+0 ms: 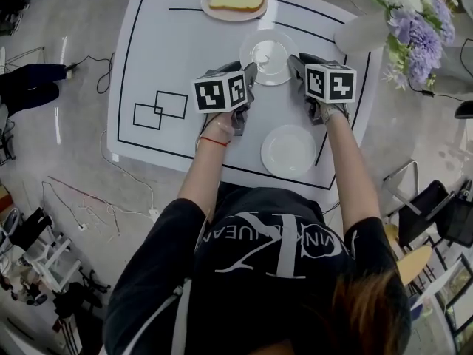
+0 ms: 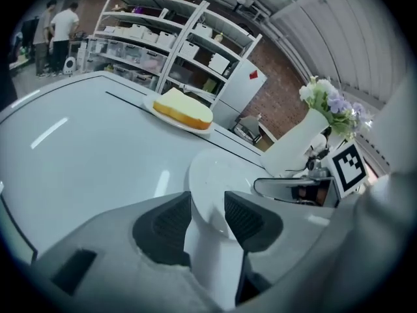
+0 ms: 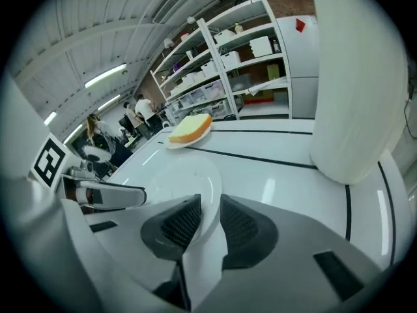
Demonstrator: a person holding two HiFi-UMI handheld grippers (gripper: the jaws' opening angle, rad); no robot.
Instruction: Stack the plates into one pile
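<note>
Head view: left tool (image 1: 250,74) and right tool (image 1: 296,64), jaws apart, straddle the middle plate (image 1: 267,53); bread plate (image 1: 238,17), vase (image 1: 361,32) beyond.

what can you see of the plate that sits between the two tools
The plate is round, white and glossy, like glazed china, with a shallow well, a raised rim and nothing on it. It seems to lie flat on the white table, toward its far half. The left tool straddles the rim on one side, jaws wide with a gap showing. The right tool straddles the opposite rim, pads close to it, though whether they press is unclear.
</note>
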